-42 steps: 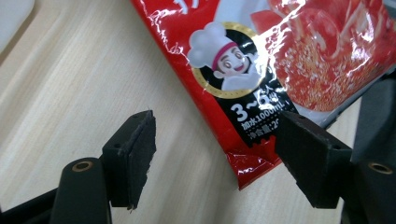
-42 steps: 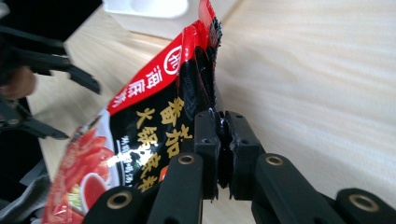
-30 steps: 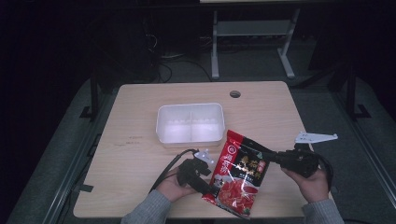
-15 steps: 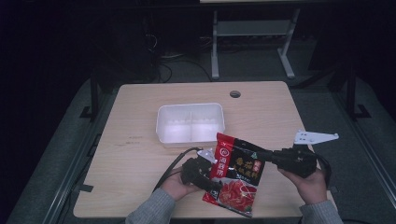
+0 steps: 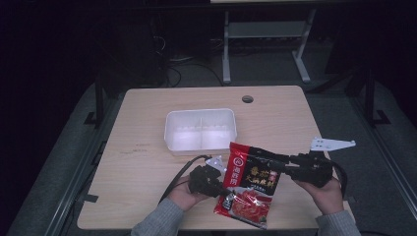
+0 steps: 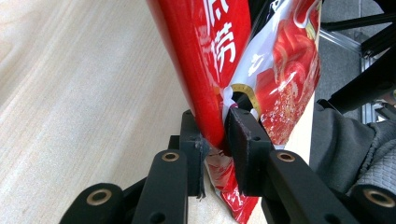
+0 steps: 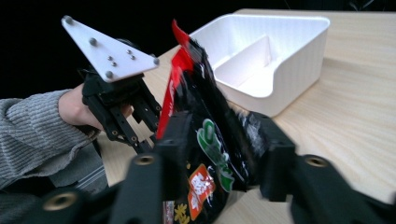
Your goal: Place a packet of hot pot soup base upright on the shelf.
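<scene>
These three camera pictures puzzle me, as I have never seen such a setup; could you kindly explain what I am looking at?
A person sits at a wooden table holding a handheld gripping tool in each hand. The high view looks down from above; the other two come from small cameras riding on each tool, looking along its black jaws.

On the table stands a white two-compartment container, empty as far as I can see. Between the hands is a red food packet.

The left tool has just been closing and its jaws now pinch the packet. The right tool has just been opening; the packet sits between its jaws, with a gap showing on one side.
</scene>
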`<state>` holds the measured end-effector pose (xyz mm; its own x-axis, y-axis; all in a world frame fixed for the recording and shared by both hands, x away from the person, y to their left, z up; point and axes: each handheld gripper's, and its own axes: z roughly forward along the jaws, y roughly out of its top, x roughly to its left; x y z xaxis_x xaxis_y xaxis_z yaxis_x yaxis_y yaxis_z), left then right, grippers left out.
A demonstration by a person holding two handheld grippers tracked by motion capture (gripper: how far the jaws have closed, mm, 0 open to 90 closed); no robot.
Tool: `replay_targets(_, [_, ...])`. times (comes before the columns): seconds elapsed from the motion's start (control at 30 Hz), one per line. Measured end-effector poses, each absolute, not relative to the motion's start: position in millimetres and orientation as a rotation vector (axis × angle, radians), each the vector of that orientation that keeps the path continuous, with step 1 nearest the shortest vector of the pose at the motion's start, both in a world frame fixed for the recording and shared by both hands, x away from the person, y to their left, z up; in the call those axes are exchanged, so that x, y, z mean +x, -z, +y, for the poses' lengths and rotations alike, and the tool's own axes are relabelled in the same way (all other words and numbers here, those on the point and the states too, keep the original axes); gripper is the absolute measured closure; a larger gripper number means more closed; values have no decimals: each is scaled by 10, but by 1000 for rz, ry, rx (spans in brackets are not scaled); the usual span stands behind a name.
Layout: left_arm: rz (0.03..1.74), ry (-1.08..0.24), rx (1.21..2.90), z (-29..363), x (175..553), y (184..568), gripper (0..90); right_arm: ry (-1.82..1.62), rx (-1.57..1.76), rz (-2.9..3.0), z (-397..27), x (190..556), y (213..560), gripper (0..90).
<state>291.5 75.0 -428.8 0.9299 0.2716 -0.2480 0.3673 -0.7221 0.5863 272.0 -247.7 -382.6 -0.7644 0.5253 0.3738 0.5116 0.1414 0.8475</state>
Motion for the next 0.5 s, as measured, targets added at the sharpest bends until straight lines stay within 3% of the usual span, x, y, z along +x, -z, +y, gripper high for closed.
replay_targets(0.17, [445,179,2420,751,2906,4285,761,-1713,1119,2431,-2441,2790,3953,466])
replay_targets(0.33, [441,180,2413,758,2908,4287,760,-1708,1124,2482,-2379,2824,4021,466])
replay_targets(0.43, [443,181,2413,759,2905,4289,760,-1719,1116,2510,-2335,2836,4045,518])
replay_targets(0.5, [445,184,2410,767,2903,4292,759,-1735,1139,2498,-2338,2845,4048,625])
